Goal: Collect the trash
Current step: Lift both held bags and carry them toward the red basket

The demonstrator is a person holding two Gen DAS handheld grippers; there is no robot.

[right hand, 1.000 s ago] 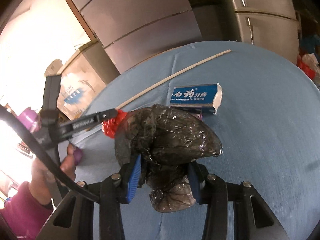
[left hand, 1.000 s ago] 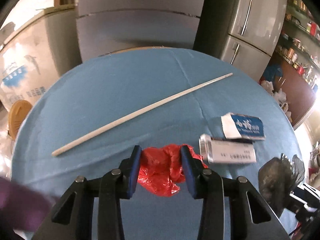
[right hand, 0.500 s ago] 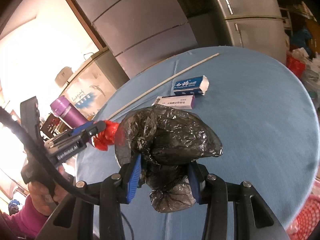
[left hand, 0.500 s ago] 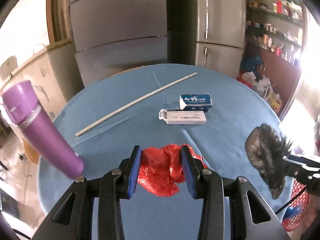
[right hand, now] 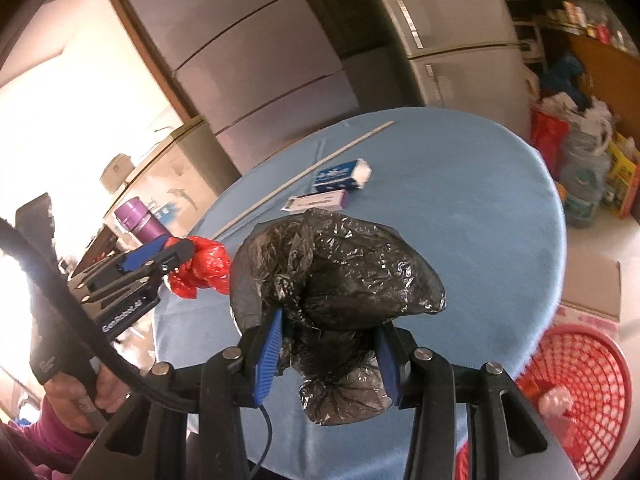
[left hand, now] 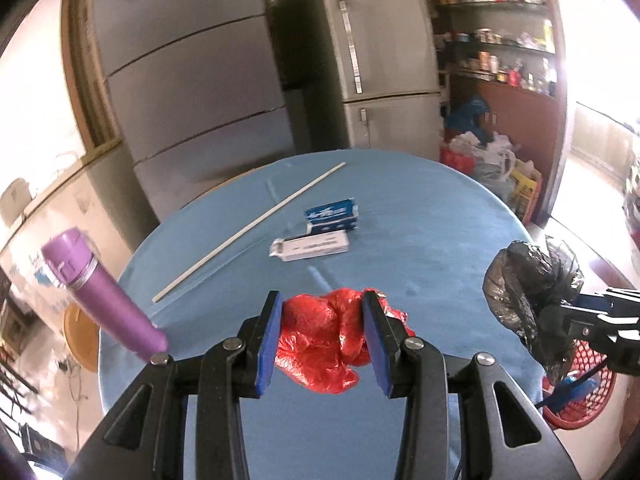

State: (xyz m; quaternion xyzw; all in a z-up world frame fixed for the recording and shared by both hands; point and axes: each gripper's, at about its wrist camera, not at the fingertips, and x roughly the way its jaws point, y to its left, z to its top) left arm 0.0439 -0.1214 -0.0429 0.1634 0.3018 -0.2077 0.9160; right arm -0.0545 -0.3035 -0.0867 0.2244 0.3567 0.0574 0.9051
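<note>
My left gripper [left hand: 323, 332] is shut on a crumpled red plastic bag [left hand: 324, 344] and holds it above the near part of the round blue table [left hand: 420, 216]. My right gripper [right hand: 328, 344] is shut on a crumpled black plastic bag [right hand: 340, 276], also held above the table's near edge. In the left wrist view the black bag [left hand: 532, 284] hangs at the right; in the right wrist view the red bag [right hand: 200, 270] shows at the left. A red mesh basket [right hand: 584, 392] stands on the floor at the lower right.
On the table lie a blue toothpaste box [left hand: 332, 216], a white flat box [left hand: 312, 245] and a long white stick [left hand: 248, 232]. A purple bottle [left hand: 100, 300] stands at the table's left edge. Fridges [left hand: 380, 60] and bags of clutter [left hand: 480, 156] stand behind.
Both grippers have pulled back and up from the table with their bags still held. The boxes and stick look farther away, and the red basket has come into view at the right.
</note>
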